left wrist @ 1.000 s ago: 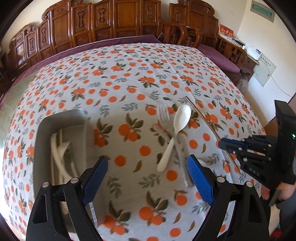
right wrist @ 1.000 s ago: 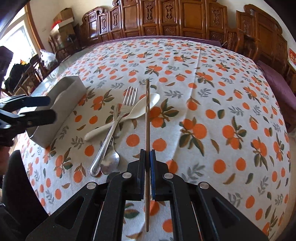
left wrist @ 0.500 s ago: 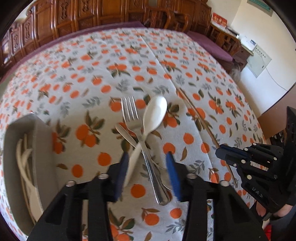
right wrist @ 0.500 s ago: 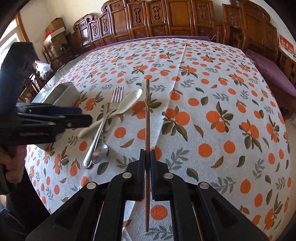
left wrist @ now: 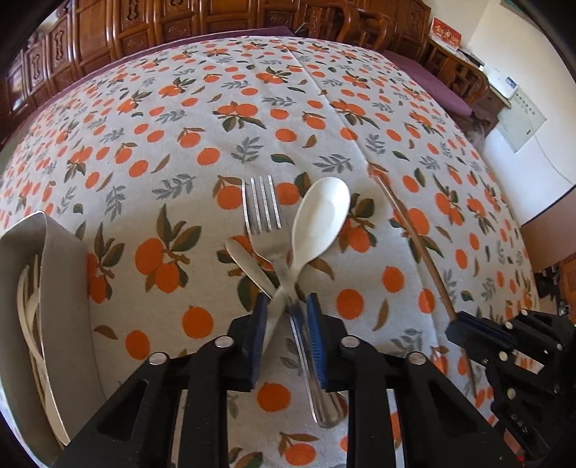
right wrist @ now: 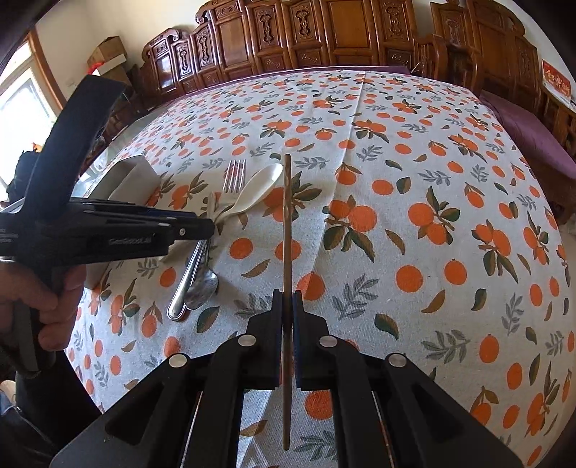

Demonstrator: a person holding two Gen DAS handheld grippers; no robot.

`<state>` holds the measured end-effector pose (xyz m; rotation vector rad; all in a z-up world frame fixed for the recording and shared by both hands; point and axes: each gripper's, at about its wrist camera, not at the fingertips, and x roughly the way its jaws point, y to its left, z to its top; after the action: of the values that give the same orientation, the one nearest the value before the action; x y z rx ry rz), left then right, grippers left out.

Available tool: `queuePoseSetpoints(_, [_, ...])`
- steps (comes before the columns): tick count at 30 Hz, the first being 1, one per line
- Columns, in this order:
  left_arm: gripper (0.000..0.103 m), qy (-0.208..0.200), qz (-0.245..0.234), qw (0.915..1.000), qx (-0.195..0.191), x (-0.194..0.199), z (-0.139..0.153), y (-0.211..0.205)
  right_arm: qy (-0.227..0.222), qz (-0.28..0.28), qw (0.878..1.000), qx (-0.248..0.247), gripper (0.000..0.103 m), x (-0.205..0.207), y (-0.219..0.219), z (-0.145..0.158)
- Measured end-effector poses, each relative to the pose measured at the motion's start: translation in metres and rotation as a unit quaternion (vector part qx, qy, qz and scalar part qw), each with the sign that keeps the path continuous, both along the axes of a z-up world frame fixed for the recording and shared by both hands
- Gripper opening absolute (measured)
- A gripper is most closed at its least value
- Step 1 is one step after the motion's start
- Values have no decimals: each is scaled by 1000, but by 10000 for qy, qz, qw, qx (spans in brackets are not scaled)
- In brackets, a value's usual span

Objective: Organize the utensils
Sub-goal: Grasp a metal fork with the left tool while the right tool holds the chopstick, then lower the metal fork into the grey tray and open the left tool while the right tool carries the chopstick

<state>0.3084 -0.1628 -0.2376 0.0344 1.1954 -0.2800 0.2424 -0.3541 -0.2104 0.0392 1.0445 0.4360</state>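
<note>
A white spoon (left wrist: 320,216), a steel fork (left wrist: 262,205) and a steel spoon (left wrist: 246,261) lie crossed on the orange-print tablecloth (left wrist: 201,118). My left gripper (left wrist: 287,316) points down over the spot where their handles cross. Its jaws are closing, with the white spoon's handle and the fork's handle between the blue pads (left wrist: 260,316), close to both. My right gripper (right wrist: 287,298) is shut on a brown chopstick (right wrist: 287,216), which it holds by the lower part of its shaft. The chopstick's tip points away across the cloth, to the right of the white spoon (right wrist: 259,183).
A grey open box (left wrist: 61,288) stands at the left and holds several white utensils (left wrist: 27,298). Carved wooden chairs (right wrist: 324,32) line the far side of the table. A person's hand (right wrist: 54,295) holds the left gripper's handle.
My left gripper has come down and forward from beside the box to the crossed handles, and its jaws have narrowed from wide open. The right gripper has kept hold of the chopstick.
</note>
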Motion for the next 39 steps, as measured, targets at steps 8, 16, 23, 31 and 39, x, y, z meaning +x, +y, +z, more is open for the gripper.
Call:
queuePoseSetpoints(8, [13,11,-79,10000,20,-2,1,-1,2,-8,10000,-3,6,-1,0,1])
queuePoseSetpoints(16, [13,154,-107,9998,8,-5,-3,-7,16,-29,10000,-2,6,-4,0,1])
queuePoseSetpoints(23, [11,181,43,9998,28,5,-7,-6,-20,-24,10000,31,6,-5,0,2])
queuePoseSetpoints(31, [6,89,28,10000,29,-4,-2,3,17,-32,10000,13,6,-5,2,1])
queuePoseSetpoints(39, [6,-140,-195,9997,51,-18,18,10,2,22,10000,-5,6,-7,12,4])
